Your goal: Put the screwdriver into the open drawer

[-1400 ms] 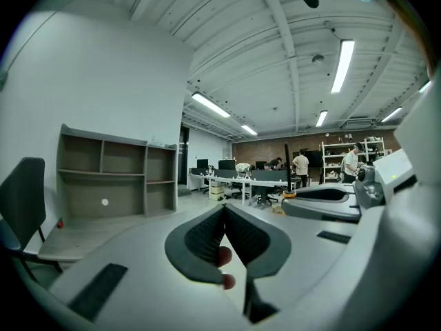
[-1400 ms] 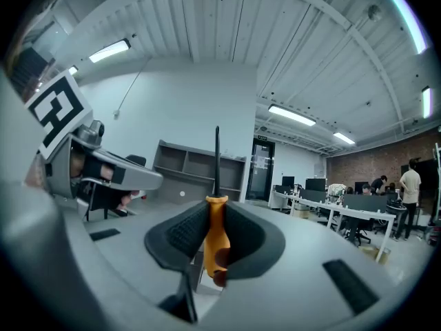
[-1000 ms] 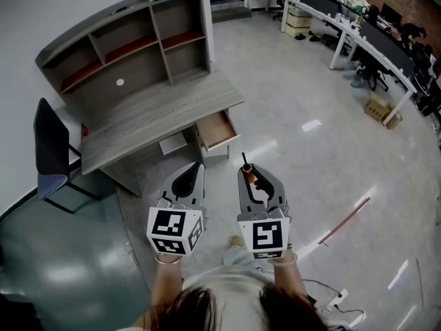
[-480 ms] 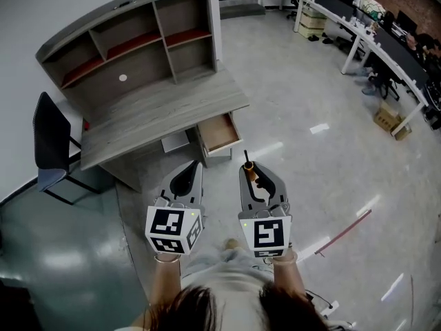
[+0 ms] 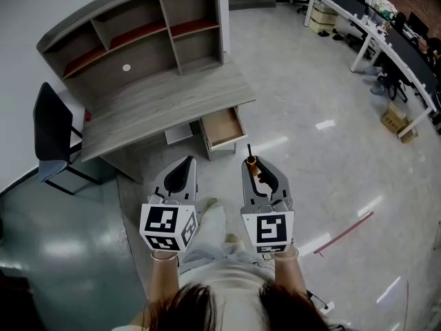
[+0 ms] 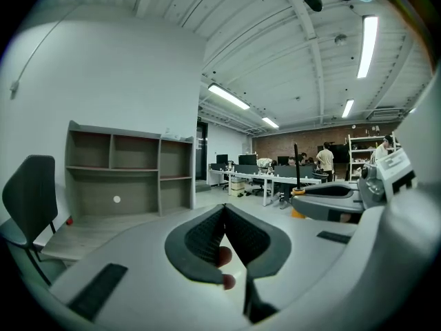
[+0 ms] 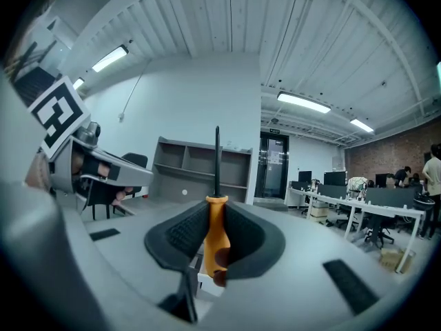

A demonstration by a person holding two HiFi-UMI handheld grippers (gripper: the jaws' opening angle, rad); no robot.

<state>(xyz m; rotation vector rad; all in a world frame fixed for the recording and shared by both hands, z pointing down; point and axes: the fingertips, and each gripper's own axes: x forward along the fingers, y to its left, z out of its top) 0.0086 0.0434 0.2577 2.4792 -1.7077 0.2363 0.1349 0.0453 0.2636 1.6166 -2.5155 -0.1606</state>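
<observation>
Right gripper (image 7: 216, 211) clamps screwdriver (image 7: 216, 238); drawer (image 5: 224, 126) open, well apart.

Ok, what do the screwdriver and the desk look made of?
Screwdriver: orange handle, smooth with a slight sheen, likely plastic; thin dark shaft, probably metal. Desk: grey wood-grain top, matte, probably laminate board rather than solid wood; its open drawer shows a lighter brown wood-look inside.

Grey left gripper (image 5: 188, 161) and right gripper (image 5: 253, 162), black-and-white marker cubes (image 5: 167, 227), black ribbed pads (image 6: 207, 236), pale shirt (image 5: 227, 281)
</observation>
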